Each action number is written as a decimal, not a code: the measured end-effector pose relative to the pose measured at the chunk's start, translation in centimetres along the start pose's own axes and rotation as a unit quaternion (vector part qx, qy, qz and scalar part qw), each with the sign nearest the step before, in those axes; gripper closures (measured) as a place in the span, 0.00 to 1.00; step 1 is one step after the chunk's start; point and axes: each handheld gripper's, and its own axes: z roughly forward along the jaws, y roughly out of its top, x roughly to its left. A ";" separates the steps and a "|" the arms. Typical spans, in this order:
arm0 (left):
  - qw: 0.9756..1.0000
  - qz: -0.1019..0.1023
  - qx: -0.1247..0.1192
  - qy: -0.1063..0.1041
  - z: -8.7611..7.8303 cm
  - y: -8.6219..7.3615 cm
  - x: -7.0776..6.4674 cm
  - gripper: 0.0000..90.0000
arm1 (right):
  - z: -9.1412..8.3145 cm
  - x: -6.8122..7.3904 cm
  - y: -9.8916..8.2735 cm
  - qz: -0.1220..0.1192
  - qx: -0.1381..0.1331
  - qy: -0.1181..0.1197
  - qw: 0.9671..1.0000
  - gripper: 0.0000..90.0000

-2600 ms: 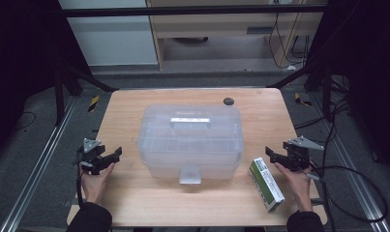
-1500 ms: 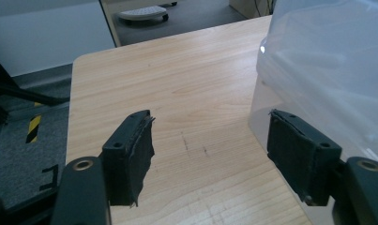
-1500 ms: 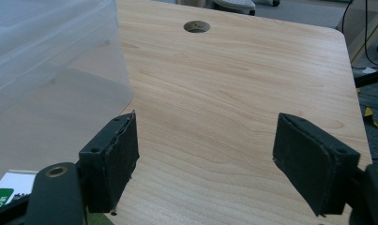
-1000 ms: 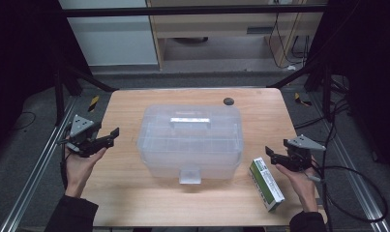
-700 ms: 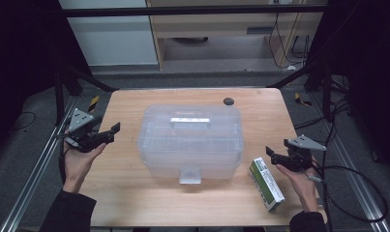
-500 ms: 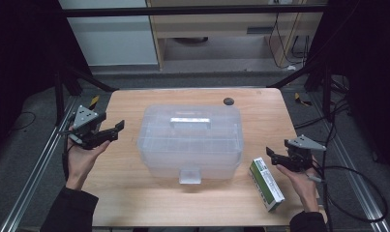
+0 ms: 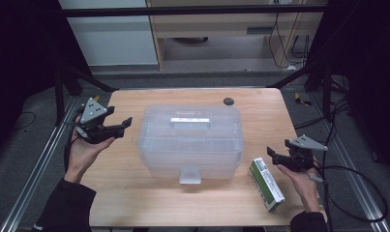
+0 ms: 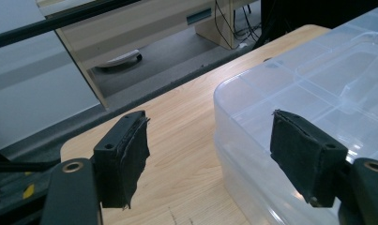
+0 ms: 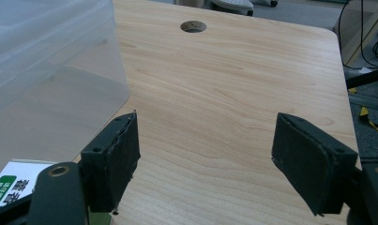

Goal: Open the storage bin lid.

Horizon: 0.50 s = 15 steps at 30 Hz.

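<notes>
Wooden table [image 7: 134, 203] is seen with the clear plastic box [image 7: 190, 140] at its middle, lid closed and latch untouched, so the work is judged barely begun. Beside it a green-and-white carton [image 7: 266, 183] lies untouched. Both the left gripper [image 7: 116, 126] and the right gripper [image 7: 275, 157] are held wide open and empty. Since the earliest frame, the left gripper has been raised and carried back toward the box's far left corner; the right is unchanged.
</notes>
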 end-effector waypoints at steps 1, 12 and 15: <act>1.000 0.000 0.000 0.000 0.0 0.0 0.0 0.31 | 0.0 0.0 0.0 0.000 0.000 0.000 1.000 0.26; 0.997 0.058 0.005 -0.044 0.3 2.7 -1.6 0.31 | 0.0 -0.1 0.1 -0.005 0.005 0.008 1.000 0.28; 0.996 0.072 -0.001 -0.056 0.5 3.2 -1.8 0.31 | 0.1 0.0 0.0 0.000 0.007 0.013 1.000 0.28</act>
